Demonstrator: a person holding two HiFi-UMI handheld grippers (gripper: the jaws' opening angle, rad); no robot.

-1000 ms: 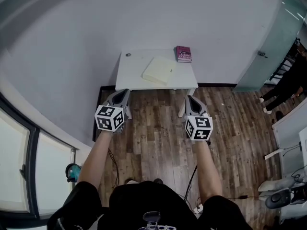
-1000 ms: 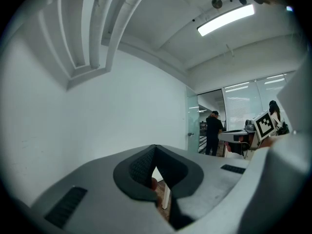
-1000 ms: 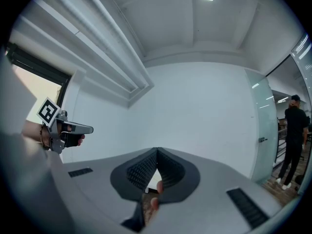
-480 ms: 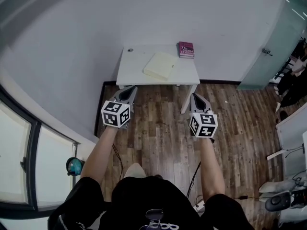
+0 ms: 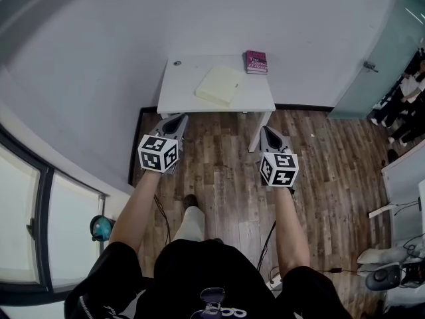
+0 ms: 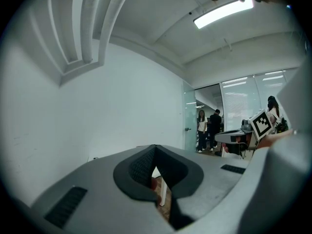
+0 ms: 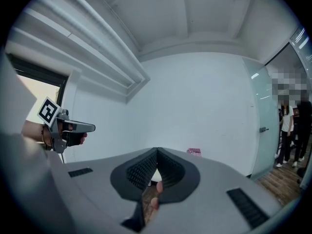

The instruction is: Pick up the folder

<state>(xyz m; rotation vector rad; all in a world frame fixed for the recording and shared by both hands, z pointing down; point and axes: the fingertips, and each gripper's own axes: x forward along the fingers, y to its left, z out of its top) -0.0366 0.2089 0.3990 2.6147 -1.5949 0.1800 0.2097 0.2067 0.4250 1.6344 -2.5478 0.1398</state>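
Observation:
A pale yellow folder (image 5: 218,86) lies flat near the middle of a small white table (image 5: 179,97) against the far wall. My left gripper (image 5: 175,121) and right gripper (image 5: 267,133) hang over the wooden floor, short of the table's near edge, both pointing toward it. Both are shut with nothing between the jaws. In the left gripper view (image 6: 155,150) and the right gripper view (image 7: 156,152) the closed jaws fill the lower half and hide most of the table and the folder. A red book (image 7: 194,151) shows just above the right jaws.
The red book (image 5: 255,62) lies at the table's far right corner. A small round fitting (image 5: 177,63) sits at its far left corner. A glass door (image 5: 378,58) stands to the right, with people (image 6: 208,129) beyond it. Windows (image 5: 26,231) run along the left. Cables (image 5: 265,244) trail on the floor.
Both grippers have moved a little lower in the head view. The table and folder now sit slightly higher in the picture. A foot has stepped forward.

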